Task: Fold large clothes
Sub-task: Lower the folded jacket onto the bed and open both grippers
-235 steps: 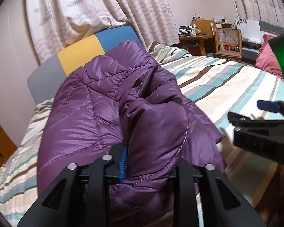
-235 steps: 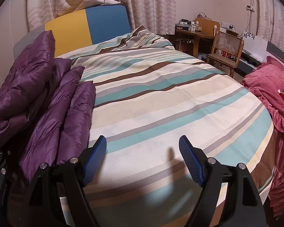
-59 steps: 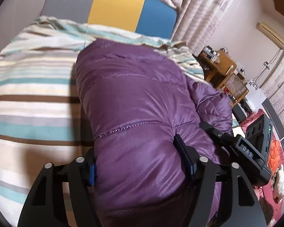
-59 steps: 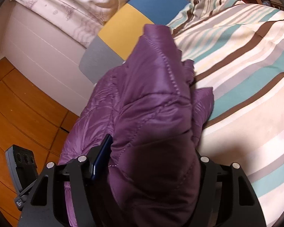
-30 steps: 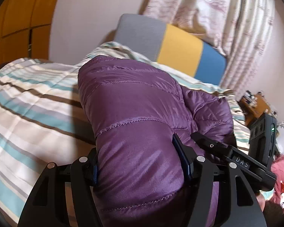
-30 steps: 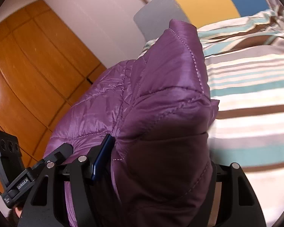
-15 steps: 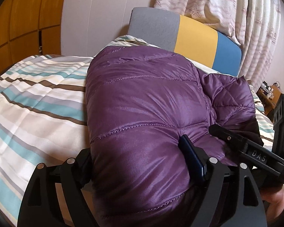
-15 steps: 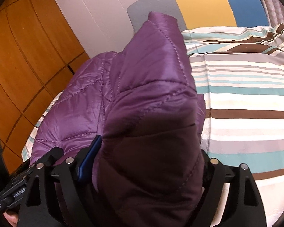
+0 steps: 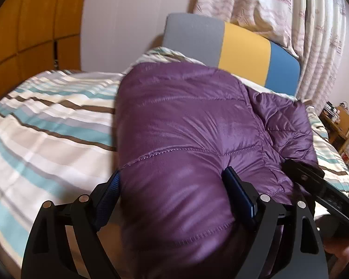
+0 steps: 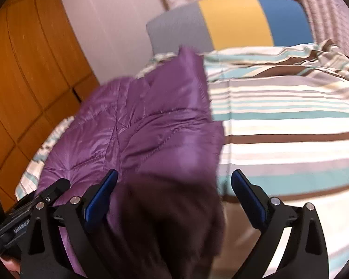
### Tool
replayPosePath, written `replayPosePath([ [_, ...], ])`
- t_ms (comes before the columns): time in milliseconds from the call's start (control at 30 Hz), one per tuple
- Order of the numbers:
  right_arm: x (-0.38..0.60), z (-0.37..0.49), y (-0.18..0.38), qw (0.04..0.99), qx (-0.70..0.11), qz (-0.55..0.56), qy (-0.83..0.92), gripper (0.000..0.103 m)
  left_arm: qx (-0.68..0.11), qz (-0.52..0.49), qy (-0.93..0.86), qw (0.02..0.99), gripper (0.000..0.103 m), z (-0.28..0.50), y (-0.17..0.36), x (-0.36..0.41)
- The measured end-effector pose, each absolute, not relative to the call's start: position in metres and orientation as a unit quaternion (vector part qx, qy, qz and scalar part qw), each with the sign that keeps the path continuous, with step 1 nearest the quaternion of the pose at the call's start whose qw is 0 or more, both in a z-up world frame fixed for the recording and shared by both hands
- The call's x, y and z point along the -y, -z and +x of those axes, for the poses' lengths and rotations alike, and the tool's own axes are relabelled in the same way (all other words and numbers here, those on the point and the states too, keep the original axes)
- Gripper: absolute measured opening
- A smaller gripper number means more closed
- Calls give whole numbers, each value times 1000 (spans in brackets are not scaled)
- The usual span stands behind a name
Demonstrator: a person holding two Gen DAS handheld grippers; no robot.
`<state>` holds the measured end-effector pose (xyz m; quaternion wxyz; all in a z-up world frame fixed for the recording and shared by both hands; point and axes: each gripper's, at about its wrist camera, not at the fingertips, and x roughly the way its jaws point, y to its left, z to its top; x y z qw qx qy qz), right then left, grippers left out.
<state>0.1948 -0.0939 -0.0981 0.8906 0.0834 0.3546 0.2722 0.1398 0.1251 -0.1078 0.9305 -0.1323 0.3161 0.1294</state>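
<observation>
1. Purple quilted jacket (image 9: 188, 127): lying folded into a thick bundle on the striped bedspread (image 9: 46, 121), near the grey, yellow and blue headboard (image 9: 232, 44).
2. Left gripper (image 9: 174, 193): jaws opening wide; the near end of the bundle is bulging between the blue pads, seemingly brushing them.
3. Right gripper (image 10: 174, 200): jaws opening widest; jacket edge lying between them, clear of the right pad.
4. Step advice: finishing the release fully, then drawing both grippers straight back so no fabric is dragging and the fold is staying flat.
5. Writing: lettering on the neighbouring gripper's body (image 10: 21, 229) is showing but too blurred for reading.
</observation>
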Motion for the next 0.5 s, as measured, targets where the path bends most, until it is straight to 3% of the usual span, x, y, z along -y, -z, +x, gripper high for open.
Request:
replayPosePath([
  [200,128,191,99,898,-370,99,-217,100,-295,-72,-161,939,90,119,100,-111],
  [500,103,188,113,897,-403,2,-181,100,-328,-27,-166,930,90,133,124,-113],
])
